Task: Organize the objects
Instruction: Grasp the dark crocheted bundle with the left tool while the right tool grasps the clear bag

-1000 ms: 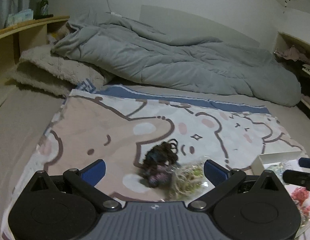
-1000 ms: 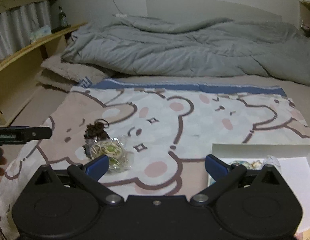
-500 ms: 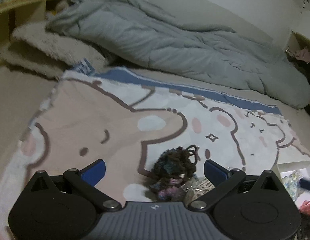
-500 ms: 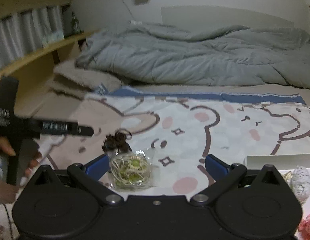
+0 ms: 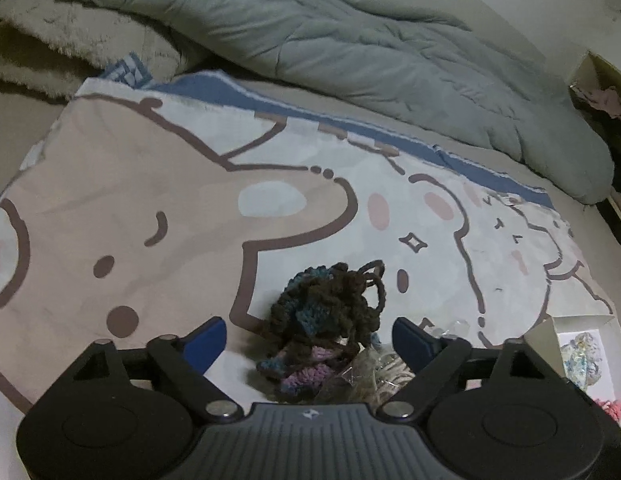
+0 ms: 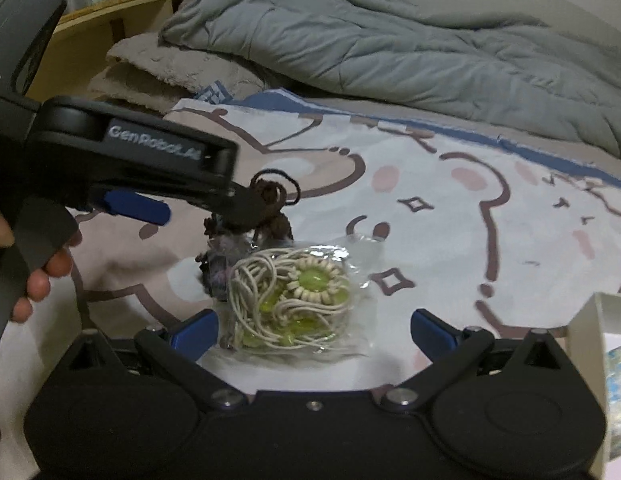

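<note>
A dark brown, blue and purple yarn bundle lies on the cartoon blanket. My left gripper straddles it. Its jaws are closing with the bundle between them, and a gap still shows on each side. A clear bag of beige cord and green beads touches the bundle's right side. My right gripper is open around that bag without touching it. In the right wrist view the left gripper's fingers reach in from the left over the yarn bundle, held by a hand.
A white box with colourful items sits at the blanket's right edge, also as the white box by my right gripper. A grey duvet and a fluffy beige pillow lie behind. A wooden shelf runs along the far left.
Both grippers came down and closer to the items. The left jaws narrowed around the yarn bundle. The right gripper swung left, so the bag now lies between its fingers.
</note>
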The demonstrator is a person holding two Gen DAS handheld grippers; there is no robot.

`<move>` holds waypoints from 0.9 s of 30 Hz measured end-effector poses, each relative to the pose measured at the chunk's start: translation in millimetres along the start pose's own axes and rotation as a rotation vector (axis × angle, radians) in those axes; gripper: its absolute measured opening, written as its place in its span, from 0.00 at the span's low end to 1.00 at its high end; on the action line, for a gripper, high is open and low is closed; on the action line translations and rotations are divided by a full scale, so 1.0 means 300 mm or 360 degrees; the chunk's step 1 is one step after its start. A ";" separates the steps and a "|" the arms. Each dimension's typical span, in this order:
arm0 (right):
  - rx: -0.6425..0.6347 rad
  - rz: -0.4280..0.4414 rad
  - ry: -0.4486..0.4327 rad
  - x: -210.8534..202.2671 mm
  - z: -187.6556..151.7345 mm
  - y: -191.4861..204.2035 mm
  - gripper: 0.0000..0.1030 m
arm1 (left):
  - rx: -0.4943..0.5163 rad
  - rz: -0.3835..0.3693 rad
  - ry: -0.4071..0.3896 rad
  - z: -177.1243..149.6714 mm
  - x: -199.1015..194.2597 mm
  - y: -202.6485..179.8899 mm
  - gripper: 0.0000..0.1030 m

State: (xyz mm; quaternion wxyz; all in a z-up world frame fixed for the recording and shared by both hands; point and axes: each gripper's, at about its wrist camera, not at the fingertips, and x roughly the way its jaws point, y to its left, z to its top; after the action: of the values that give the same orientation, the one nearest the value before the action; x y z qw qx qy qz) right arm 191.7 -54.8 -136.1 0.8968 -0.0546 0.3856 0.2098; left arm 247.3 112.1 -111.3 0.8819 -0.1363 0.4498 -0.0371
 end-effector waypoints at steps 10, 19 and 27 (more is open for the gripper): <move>0.0003 -0.0038 -0.0027 0.092 -0.003 0.038 1.00 | -0.0218 -0.0057 0.0067 -0.007 0.089 0.019 0.70; 0.0147 0.0088 0.0021 0.089 -0.001 -0.021 0.72 | -0.0237 -0.0060 0.0024 -0.003 0.067 0.013 0.40; 0.0044 0.0121 0.0043 -0.007 0.016 -0.033 0.67 | -0.0232 -0.0082 -0.0012 -0.010 0.003 0.001 0.19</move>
State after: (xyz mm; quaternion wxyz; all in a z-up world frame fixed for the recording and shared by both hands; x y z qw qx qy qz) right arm 197.8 -63.3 -131.9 0.8836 -0.0302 0.4023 0.2375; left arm 245.4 111.5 -113.9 0.8700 -0.2118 0.4444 -0.0264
